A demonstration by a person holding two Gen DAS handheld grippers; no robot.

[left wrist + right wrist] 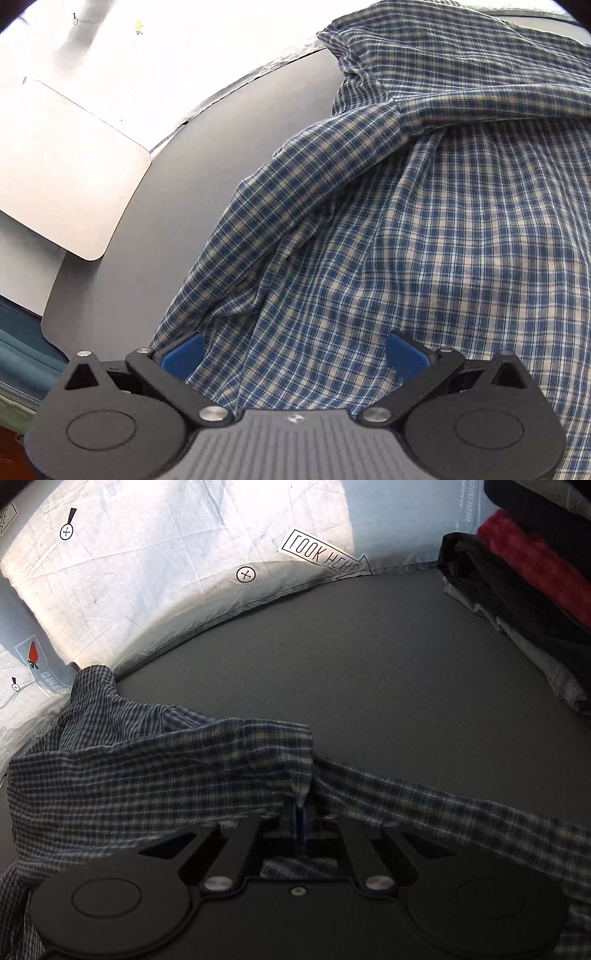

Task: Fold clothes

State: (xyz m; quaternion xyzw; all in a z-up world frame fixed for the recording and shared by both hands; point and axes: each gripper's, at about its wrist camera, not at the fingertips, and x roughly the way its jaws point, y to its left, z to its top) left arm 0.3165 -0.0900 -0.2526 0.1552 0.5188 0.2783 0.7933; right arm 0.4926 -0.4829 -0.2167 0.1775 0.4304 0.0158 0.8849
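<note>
A blue and cream plaid shirt [424, 221] lies rumpled on a grey surface [192, 192], with one sleeve folded across its upper part. My left gripper [295, 350] hovers just over the shirt's near edge, its blue pads [183, 354] spread wide with nothing pressed between them. In the right wrist view the same shirt [147, 775] stretches across the grey surface [369, 664]. My right gripper [301, 812] is shut on a pinched ridge of the shirt's fabric, which rises in a small peak between the closed fingers.
A white printed sheet [166, 572] borders the far side of the grey surface. A stack of folded dark and red clothes [524, 576] sits at the far right. A pale flat board [62, 166] lies at the left, with teal fabric [22, 350] below it.
</note>
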